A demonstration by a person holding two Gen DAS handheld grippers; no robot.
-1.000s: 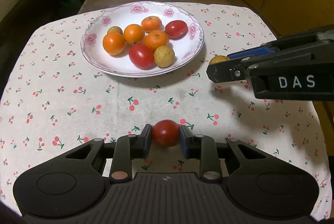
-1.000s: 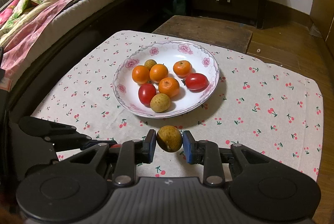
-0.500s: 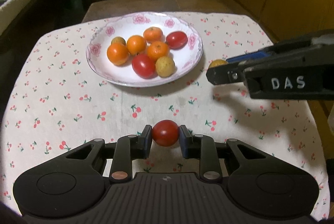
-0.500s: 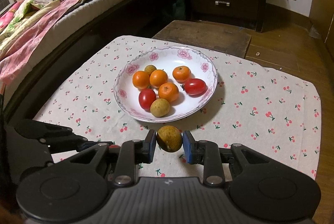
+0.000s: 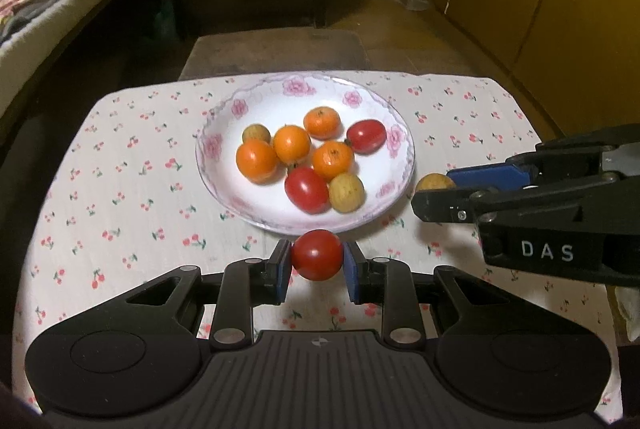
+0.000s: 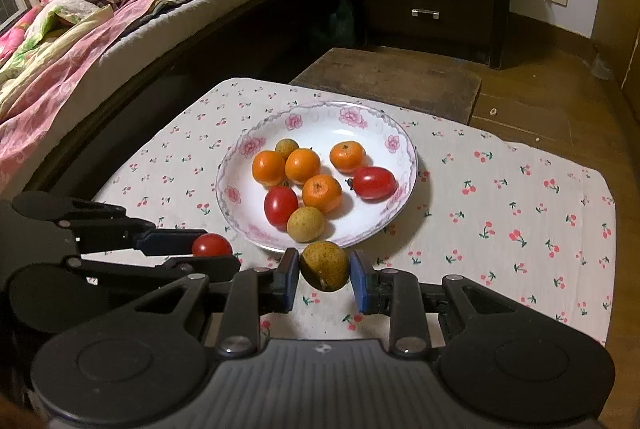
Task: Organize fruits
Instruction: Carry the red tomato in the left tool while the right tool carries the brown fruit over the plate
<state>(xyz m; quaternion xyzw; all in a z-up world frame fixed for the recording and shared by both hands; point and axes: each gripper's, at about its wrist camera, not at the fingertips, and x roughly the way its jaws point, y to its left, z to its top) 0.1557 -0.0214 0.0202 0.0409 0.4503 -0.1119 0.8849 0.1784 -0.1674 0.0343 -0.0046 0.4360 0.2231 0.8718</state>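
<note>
Left claw: the left claw (image 5: 317, 261) is pinching a red cherry tomato (image 5: 317, 255) between its blue pads, holding it clear of the surface just short of the plate's near rim.
Right claw: the right claw (image 6: 324, 277) is pinching a brownish-yellow longan (image 6: 325, 266) in the same way, hanging just in front of the plate's near edge.
Plate: the flowered plate (image 5: 404, 165) is sitting mid-surface on the cherry-print cloth (image 5: 120, 197), already carrying four small oranges (image 5: 292, 144), two red tomatoes (image 5: 307, 190) and two longans (image 5: 346, 192), all bunched toward the middle.
Step in hand: both claws are carrying a fruit toward the plate; neither fruit is over the bowl of it yet, so this is looking like the transport part of a placing step.
Progress: judging by the cloth, no loose fruit is showing outside the plate, so these two are probably the last.
Next move: each claw is needing to go forward over the rim, lower into a free patch of white, the left side looking roomiest, then spread its pads gently.
Risk: round fruit may be rolling on release, and the two claws are working close enough to bump.
</note>
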